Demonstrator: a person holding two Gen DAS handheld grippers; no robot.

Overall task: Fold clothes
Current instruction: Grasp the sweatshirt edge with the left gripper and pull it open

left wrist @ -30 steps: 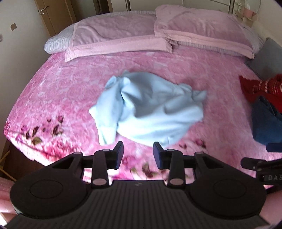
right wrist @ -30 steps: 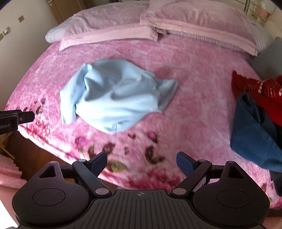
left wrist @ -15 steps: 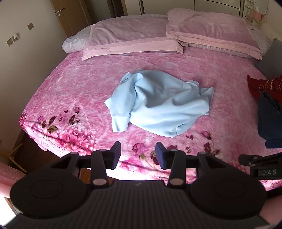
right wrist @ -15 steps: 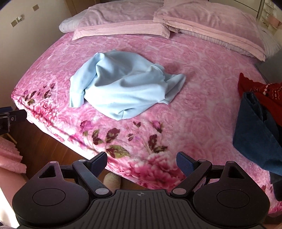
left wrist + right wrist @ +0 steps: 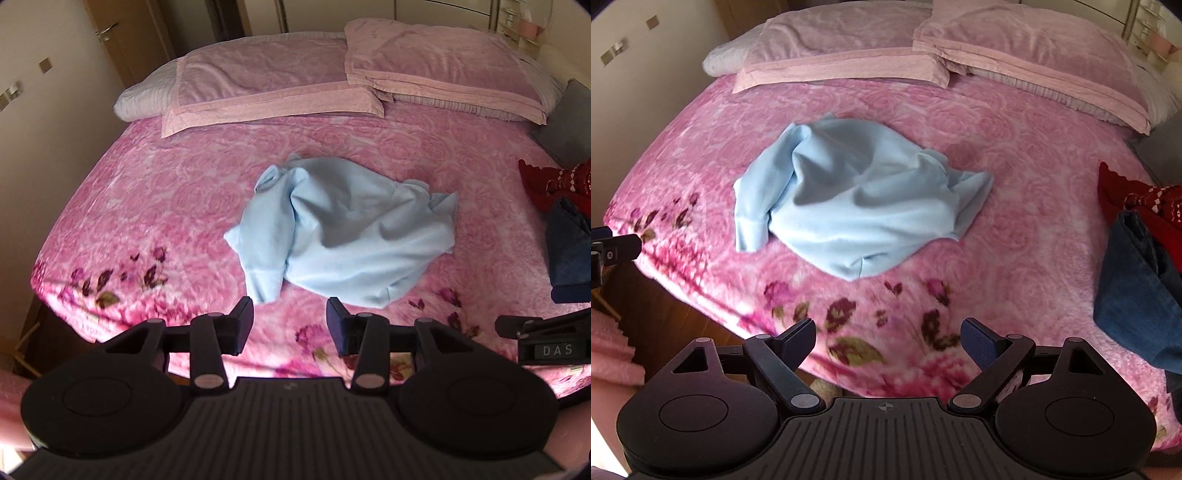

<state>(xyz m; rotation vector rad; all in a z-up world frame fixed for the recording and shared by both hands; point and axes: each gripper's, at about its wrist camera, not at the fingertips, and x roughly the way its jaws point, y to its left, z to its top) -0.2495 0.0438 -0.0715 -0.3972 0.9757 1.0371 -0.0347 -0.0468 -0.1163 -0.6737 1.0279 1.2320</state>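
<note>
A crumpled light blue garment (image 5: 351, 236) (image 5: 857, 206) lies in a heap in the middle of the pink floral bedspread (image 5: 166, 206) (image 5: 1027, 236). One ribbed sleeve cuff (image 5: 262, 284) (image 5: 750, 236) points toward the bed's front edge. My left gripper (image 5: 290, 321) hovers over the front of the bed, just short of that cuff, open with nothing between its fingers. Standing wide open and empty, my right gripper (image 5: 888, 334) hangs over the flowered front edge, well short of the garment.
Two pink pillows (image 5: 273, 85) (image 5: 1027, 55) lie along the head of the bed. At the right edge lie a red knitted garment (image 5: 554, 181) (image 5: 1137, 199) and dark blue jeans (image 5: 569, 251) (image 5: 1137, 280). Wooden floor (image 5: 676, 328) shows below the bed's front left corner.
Both grippers have drawn back from the bed, so more of its front edge and the floor shows. The left jaws have widened a little. The blue garment lies where it was.
</note>
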